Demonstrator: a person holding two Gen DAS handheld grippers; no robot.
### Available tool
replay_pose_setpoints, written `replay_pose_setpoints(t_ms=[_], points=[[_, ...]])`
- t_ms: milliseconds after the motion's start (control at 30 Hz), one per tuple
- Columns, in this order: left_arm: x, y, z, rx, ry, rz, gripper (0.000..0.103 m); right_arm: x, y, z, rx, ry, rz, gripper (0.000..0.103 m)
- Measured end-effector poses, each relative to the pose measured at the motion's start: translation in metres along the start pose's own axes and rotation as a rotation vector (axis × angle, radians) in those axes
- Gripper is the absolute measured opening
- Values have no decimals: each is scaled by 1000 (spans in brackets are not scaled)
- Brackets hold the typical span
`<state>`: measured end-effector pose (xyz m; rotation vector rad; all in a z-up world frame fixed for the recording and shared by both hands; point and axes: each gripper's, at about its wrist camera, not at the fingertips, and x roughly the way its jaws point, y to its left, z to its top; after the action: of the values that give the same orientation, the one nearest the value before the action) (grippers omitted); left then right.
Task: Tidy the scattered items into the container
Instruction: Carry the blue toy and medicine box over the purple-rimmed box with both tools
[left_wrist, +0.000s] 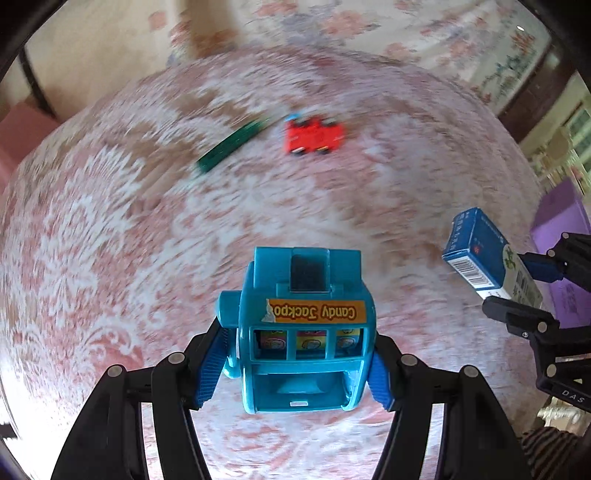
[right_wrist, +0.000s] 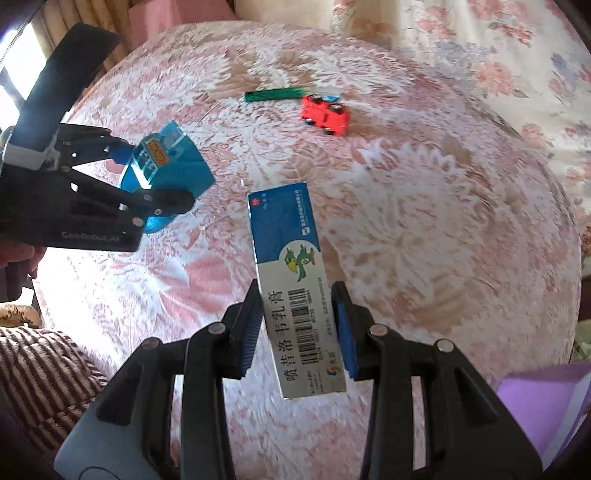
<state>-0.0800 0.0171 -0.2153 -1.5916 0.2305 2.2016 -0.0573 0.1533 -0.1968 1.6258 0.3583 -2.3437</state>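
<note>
Gripping a blue toy slot machine (left_wrist: 301, 328) at the bottom centre of the left wrist view, the left gripper (left_wrist: 295, 365) has its blue-padded fingers (left_wrist: 208, 369) pressed against both sides of the toy, which is lifted above the tablecloth (left_wrist: 110, 240) and faces the camera with its orange "Candy Jackpot" label upside down. In the upper middle of the frame a red toy car (left_wrist: 314, 136) lies on the cloth, blurred, and just left of it lies a green stick-shaped item (left_wrist: 231, 142), slanting down to the left. At the right edge the right gripper (left_wrist: 517, 284) holds a blue and white medicine box (left_wrist: 480, 258) by its white end, the blue end pointing up and left. Behind it, at the far right, shows part of a purple container (left_wrist: 565, 229).

In the right wrist view the right gripper (right_wrist: 299, 328) sits at the bottom centre, its fingers (right_wrist: 347, 332) closed on the lower, white half of the medicine box (right_wrist: 291, 273), whose blue end points toward the middle of the frame. The left gripper (right_wrist: 147, 177) enters from the left edge, clamped on the toy slot machine (right_wrist: 173, 166), held above the tablecloth (right_wrist: 424, 221). In the upper middle, the red toy car (right_wrist: 325, 114) rests on the cloth with the green stick-shaped item (right_wrist: 277, 94) just to its upper left, nearly touching it. A corner of the purple container (right_wrist: 535, 398) shows in the lower right.
</note>
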Motion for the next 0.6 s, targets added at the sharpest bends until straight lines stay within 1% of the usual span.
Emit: replay_pose_setpoints(t_ms=[100,267,433,600], points=[[-8,-26,7,54,-20,-18,65,-28,-17,-21,51,-30,-2,40],[-17,-81,20,161,-40,-48,65,-64,-62,-54,134,-80,-17,40],[-29,-136,29,260,-61,-75,65,-105,-98,-96,209,-157,-50,40],[-39,-184,33,342,-80,-98,65,-130,-118,-115,258,-208,-88,40]])
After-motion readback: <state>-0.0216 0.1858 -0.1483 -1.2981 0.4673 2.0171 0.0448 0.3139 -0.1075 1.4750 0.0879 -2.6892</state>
